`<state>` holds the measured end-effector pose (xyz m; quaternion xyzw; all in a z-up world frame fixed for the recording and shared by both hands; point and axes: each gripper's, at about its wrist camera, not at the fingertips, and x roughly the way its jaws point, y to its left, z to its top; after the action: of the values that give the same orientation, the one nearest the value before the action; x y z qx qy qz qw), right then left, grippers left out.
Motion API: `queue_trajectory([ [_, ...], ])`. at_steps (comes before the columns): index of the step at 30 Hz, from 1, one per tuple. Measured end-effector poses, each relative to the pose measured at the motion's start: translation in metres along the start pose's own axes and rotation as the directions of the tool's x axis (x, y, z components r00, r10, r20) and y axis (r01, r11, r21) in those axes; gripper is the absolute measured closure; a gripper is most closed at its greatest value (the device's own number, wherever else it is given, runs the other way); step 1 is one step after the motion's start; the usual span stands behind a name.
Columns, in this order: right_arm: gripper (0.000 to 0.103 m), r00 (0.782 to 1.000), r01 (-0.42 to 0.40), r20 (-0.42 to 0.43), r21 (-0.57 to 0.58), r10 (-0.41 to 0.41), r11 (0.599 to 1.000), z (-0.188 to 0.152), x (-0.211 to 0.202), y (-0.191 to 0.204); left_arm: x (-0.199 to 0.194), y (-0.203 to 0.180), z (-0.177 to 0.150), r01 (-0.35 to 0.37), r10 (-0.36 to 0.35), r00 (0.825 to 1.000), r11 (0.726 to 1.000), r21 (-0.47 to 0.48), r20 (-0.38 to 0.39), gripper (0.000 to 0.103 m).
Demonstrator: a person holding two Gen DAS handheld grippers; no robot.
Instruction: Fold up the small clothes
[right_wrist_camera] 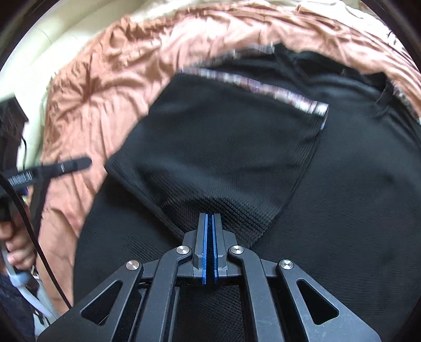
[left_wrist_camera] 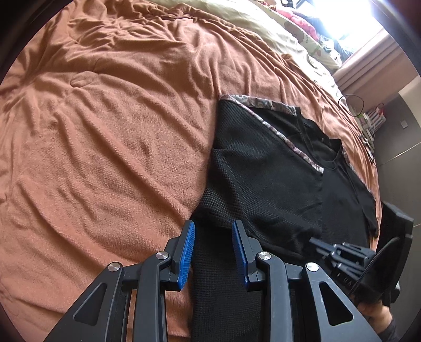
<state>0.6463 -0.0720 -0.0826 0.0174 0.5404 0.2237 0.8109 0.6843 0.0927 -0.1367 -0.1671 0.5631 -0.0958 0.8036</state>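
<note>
the left tool (left_wrist_camera: 213, 236) has its two blue pads (left_wrist_camera: 187, 252) spread apart, holding nothing. it hovers just over the near left edge of a black shirt (left_wrist_camera: 263, 184), one pad above the blanket, the other above the shirt.

the right tool (right_wrist_camera: 209, 218) has its blue pads pressed together, clamped on a corner of the shirt (right_wrist_camera: 236, 147). the pinched cloth is a waffle-knit flap, and that flap lies doubled over the shirt's middle. from the left wrist view, the right tool (left_wrist_camera: 342, 252) shows as a dark shape at the shirt's near right side, its tips hard to make out.

the shirt lies on an orange blanket (left_wrist_camera: 105, 118) covering a bed. a patterned trim (left_wrist_camera: 263, 104) runs along the shirt's far edge and slants across the folded flap. the right wrist view is blurred along this trim (right_wrist_camera: 276, 90).

left of the shirt, in the right wrist view, a hand (right_wrist_camera: 18, 244) grips the handle of the left tool, whose dark finger (right_wrist_camera: 71, 164) reaches over the blanket (right_wrist_camera: 105, 79).

beyond the shirt, past the blanket, lies pale bedding (left_wrist_camera: 263, 26) with cartoon prints, near a bright window (left_wrist_camera: 355, 13).
</note>
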Motion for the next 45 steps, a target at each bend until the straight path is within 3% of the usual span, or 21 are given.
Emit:
queue_trajectory([
  [5, 0.103, 1.0, -0.016, 0.005, -0.016, 0.016, 1.0, -0.004, -0.01, -0.004, 0.013, -0.003, 0.005, 0.012, -0.012, 1.0, 1.0, 0.001, -0.005, 0.072],
  [11, 0.099, 0.997, 0.031, 0.071, 0.018, -0.032, 0.999, 0.008, -0.036, -0.027, 0.025, -0.009, 0.007, -0.02, 0.02, 1.0, 1.0, 0.02, -0.013, 0.072],
  [12, 0.076, 0.996, 0.025, 0.082, 0.041, -0.029, 0.999, 0.01, -0.038, -0.034, 0.026, -0.009, 0.007, -0.022, 0.022, 1.0, 1.0, 0.022, -0.013, 0.072],
  [13, 0.041, 0.995, 0.028, 0.096, 0.061, -0.034, 0.998, 0.012, -0.039, -0.039, 0.027, -0.009, 0.007, -0.023, 0.024, 1.0, 0.999, 0.023, -0.012, 0.072],
  [14, 0.029, 0.991, 0.038, 0.128, 0.086, -0.048, 0.996, 0.014, -0.043, -0.047, 0.027, -0.008, 0.007, -0.023, 0.023, 1.0, 0.999, 0.024, -0.011, 0.072],
  [15, 0.026, 0.988, 0.037, 0.146, 0.098, -0.051, 0.995, 0.015, -0.044, -0.049, 0.027, -0.008, 0.008, -0.023, 0.023, 1.0, 0.999, 0.024, -0.009, 0.072],
  [21, 0.027, 0.982, -0.079, 0.186, 0.233, 0.035, 0.969, 0.027, -0.032, -0.088, 0.02, -0.003, 0.01, -0.047, 0.046, 0.999, 0.998, 0.034, 0.017, 0.072],
  [25, 0.053, 0.976, -0.154, 0.197, 0.315, 0.095, 0.936, 0.035, -0.015, -0.109, 0.017, 0.003, 0.012, -0.053, 0.053, 0.998, 0.998, 0.034, 0.017, 0.072],
  [28, 0.057, 0.973, -0.19, 0.188, 0.32, 0.134, 0.928, 0.044, 0.001, -0.116, 0.018, 0.006, 0.014, -0.062, 0.061, 0.998, 0.997, 0.039, 0.012, 0.072],
  [33, 0.068, 0.976, -0.173, 0.182, 0.342, 0.116, 0.924, 0.054, 0.017, -0.122, 0.021, 0.008, 0.015, -0.06, 0.059, 0.998, 0.997, 0.041, 0.013, 0.072],
  [35, 0.079, 0.979, -0.159, 0.176, 0.341, 0.103, 0.926, 0.058, 0.022, -0.123, 0.023, 0.007, 0.016, -0.042, 0.041, 0.999, 0.998, 0.035, 0.014, 0.072],
  [37, 0.101, 0.981, -0.144, 0.169, 0.337, 0.091, 0.93, 0.06, 0.021, -0.124, 0.025, 0.005, 0.017, -0.032, 0.032, 0.999, 0.999, 0.039, 0.013, 0.072],
  [45, 0.102, 0.979, -0.092, 0.204, 0.329, 0.025, 0.94, 0.051, -0.004, -0.129, 0.041, -0.006, 0.014, -0.048, 0.049, 0.999, 0.996, 0.075, -0.018, 0.072],
])
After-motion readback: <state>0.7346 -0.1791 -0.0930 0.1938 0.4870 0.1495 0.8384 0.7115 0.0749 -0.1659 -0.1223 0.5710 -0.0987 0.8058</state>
